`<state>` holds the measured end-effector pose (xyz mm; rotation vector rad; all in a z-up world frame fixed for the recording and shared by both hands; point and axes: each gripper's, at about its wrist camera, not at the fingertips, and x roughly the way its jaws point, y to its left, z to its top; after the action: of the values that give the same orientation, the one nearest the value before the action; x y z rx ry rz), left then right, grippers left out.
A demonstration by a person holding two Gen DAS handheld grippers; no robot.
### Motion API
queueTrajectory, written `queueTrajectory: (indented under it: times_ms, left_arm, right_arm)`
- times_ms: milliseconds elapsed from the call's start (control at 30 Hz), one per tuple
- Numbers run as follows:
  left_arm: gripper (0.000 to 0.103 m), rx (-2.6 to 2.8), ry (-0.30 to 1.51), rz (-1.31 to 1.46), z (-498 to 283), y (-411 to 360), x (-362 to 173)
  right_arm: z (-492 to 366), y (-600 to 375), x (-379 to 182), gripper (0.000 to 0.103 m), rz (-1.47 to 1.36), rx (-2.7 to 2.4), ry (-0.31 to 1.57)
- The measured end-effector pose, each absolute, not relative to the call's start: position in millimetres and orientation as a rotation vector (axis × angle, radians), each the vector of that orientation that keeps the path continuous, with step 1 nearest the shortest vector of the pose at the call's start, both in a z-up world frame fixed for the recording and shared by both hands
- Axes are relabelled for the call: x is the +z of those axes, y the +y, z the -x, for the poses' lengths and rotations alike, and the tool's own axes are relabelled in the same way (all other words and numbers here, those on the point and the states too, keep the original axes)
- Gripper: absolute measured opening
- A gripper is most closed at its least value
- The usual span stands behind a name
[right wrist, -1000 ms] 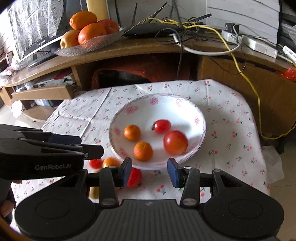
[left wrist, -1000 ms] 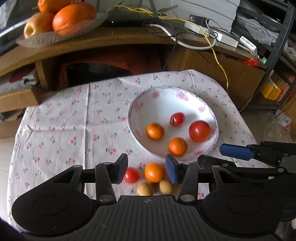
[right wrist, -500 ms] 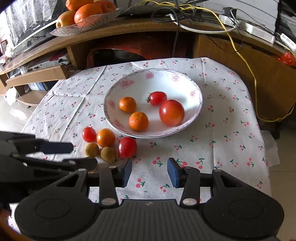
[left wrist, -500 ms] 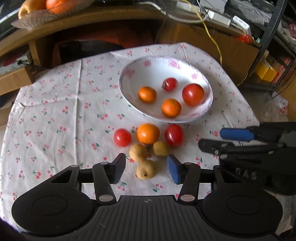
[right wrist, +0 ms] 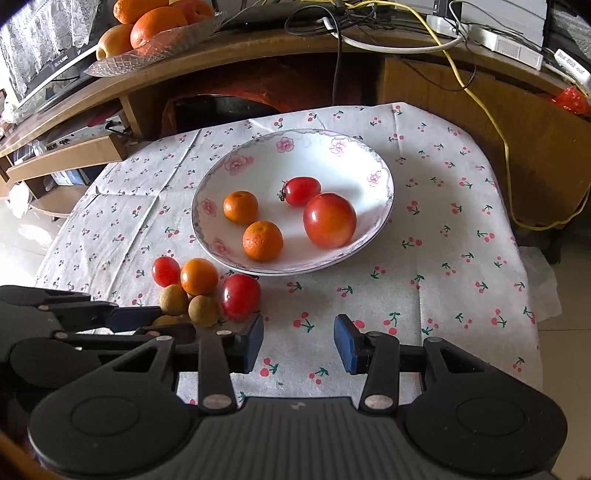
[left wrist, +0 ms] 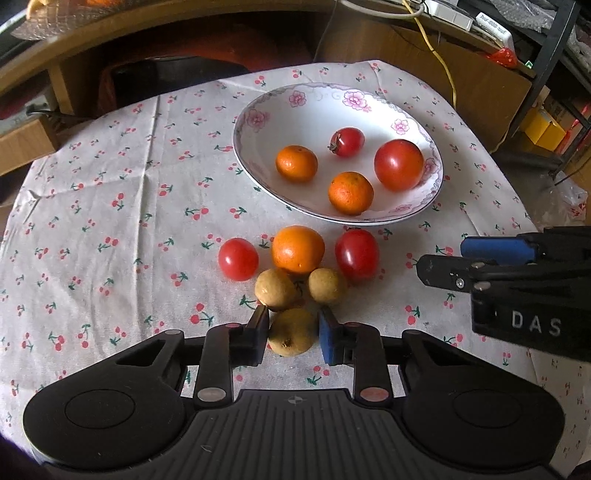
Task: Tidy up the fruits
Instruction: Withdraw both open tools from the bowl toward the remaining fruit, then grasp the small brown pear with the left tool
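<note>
A white flowered bowl (left wrist: 258,118) on the cherry-print cloth holds two small oranges and two tomatoes. In front of it lie a tomato (left wrist: 238,258), an orange (left wrist: 298,249), a second tomato (left wrist: 357,254) and two brown round fruits (left wrist: 275,289). My left gripper (left wrist: 293,332) is shut on a third brown fruit (left wrist: 291,338), low on the cloth at the near side of the cluster. My right gripper (right wrist: 299,343) is open over bare cloth, just right of the cluster, with nothing between its fingers. In the right wrist view the left gripper (right wrist: 147,321) hides most of the held fruit.
A wooden shelf behind the table carries a glass dish of oranges (right wrist: 155,33), cables and a power strip (right wrist: 509,44). A yellow cable (right wrist: 506,155) hangs at the back right. The cloth (right wrist: 461,240) to the right of the bowl lies bare.
Both grippers pulled back and down towards the near fruits. My left gripper dropped around the nearest brown fruit and its fingers closed on it. The right gripper stayed open.
</note>
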<state>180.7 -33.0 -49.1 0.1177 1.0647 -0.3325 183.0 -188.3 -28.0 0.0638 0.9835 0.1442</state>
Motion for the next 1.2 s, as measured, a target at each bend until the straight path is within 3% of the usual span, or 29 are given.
queueTrajectory:
  times_ms: [800,1200]
  left_arm:
    - [0.036,-0.381,1.074,-0.092,-167.0,-11.1,-39.9]
    - [0.037,-0.402,1.095,-0.102,-157.9,-5.9,-42.6]
  right_arm:
    - [-212.8,-175.2,-51.2,0.043,-0.239,0.179,0.99]
    - [-155.7,-212.3,-47.5,0.042,-0.232,0.091,1.046]
